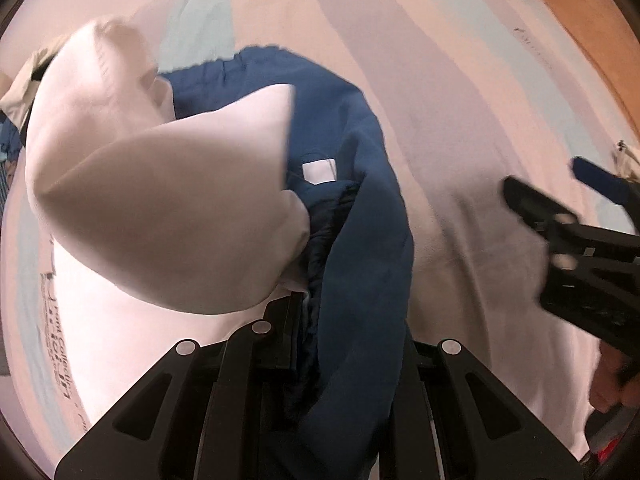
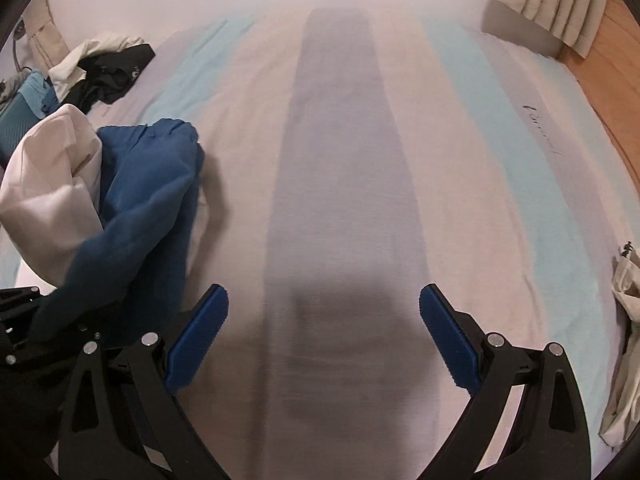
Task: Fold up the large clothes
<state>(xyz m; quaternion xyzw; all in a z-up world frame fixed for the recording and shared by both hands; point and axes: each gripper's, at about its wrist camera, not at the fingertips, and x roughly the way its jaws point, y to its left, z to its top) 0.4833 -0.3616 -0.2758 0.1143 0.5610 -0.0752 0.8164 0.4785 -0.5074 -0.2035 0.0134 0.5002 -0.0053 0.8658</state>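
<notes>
A large garment of dark blue [image 1: 360,208] and white [image 1: 168,208] cloth hangs bunched over the striped bed sheet [image 1: 460,80]. My left gripper [image 1: 332,320] is shut on the blue cloth, which drapes over its fingers and hides the tips. A small white label [image 1: 318,170] shows on the blue part. In the right wrist view the same garment [image 2: 140,200] hangs at the left, above the left gripper [image 2: 24,320]. My right gripper [image 2: 324,332] stands open over bare sheet with nothing between its blue pads [image 2: 200,336]. It also shows at the right of the left wrist view, right gripper [image 1: 556,184].
The bed sheet [image 2: 344,160] has pale blue, beige and grey stripes. A heap of black and cream clothes [image 2: 104,68] lies at the far left. A beige cloth [image 2: 628,320] hangs at the right edge. Wooden floor [image 2: 616,80] and a curtain [image 2: 548,0] lie beyond the bed.
</notes>
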